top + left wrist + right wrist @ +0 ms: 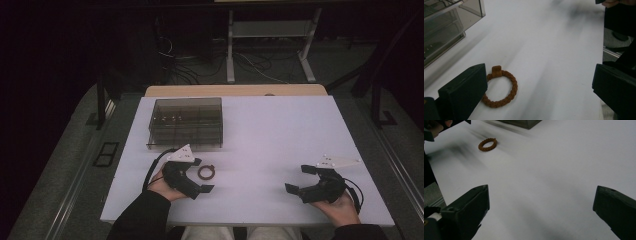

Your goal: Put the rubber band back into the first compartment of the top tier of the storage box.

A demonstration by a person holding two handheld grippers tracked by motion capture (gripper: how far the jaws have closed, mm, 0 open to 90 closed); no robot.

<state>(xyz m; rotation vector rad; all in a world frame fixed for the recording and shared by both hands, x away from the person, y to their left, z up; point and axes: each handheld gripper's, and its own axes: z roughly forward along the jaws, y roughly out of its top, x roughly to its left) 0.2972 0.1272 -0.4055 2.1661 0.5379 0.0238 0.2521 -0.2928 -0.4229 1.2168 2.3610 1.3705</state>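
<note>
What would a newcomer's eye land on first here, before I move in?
Probably the small brown braided ring, lying flat on the white table between the wide-open jaws of the left gripper, close beside one jaw. Next, the smoky transparent compartment box standing at the table's far left. The right gripper rests open near the front right edge, well apart from both.

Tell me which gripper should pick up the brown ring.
Left. The left gripper is open right beside the ring, which lies near one jaw. The right gripper, also open, sits far across the table.
</note>
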